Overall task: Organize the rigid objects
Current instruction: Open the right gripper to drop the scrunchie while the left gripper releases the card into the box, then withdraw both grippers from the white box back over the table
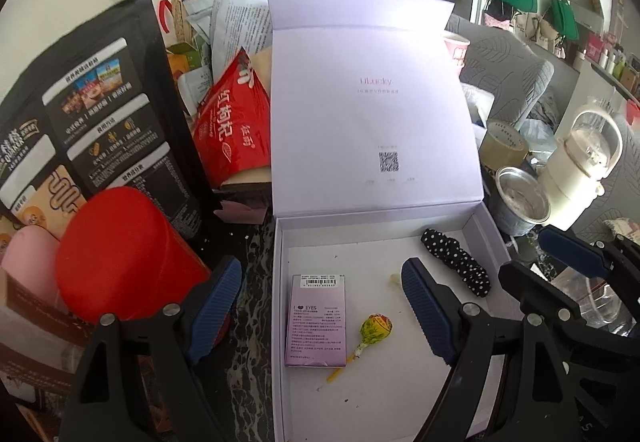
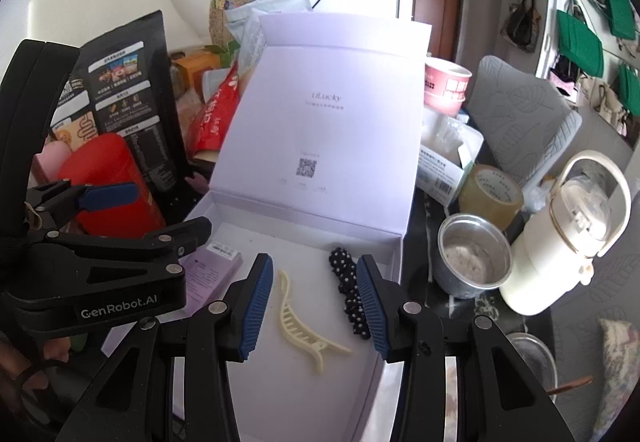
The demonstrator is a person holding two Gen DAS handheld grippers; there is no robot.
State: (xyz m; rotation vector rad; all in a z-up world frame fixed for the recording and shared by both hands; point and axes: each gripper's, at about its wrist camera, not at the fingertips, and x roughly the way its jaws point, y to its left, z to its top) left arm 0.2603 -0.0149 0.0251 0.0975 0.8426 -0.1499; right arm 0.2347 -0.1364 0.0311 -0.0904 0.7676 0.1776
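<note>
The open white gift box serves as landmark. On its floor lie a lilac contact-lens carton near the left wall, a wrapped lollipop just right of the carton, a cream claw hair clip towards the middle, and a black polka-dot scrunchie by the right wall.

The left gripper hangs over the box's left wall with jaws wide apart and nothing between the pads; the carton and lollipop lie beneath the gap, untouched. The right gripper hangs over the clip with jaws partly parted, gripping nothing; the clip lies below them and the scrunchie just beside the right pad.

All four things look light. The carton is probably stiff card, best pinched across its narrow faces. The clip is likely hard, smooth plastic with thin teeth that could snap; its solid spine or handle end seems the safer hold. The scrunchie is soft and would squash.

The raised lid blocks the far side, and the low walls call for lifting clear. Outside, a red tin crowds the left, a steel cup and cream jug the right.
</note>
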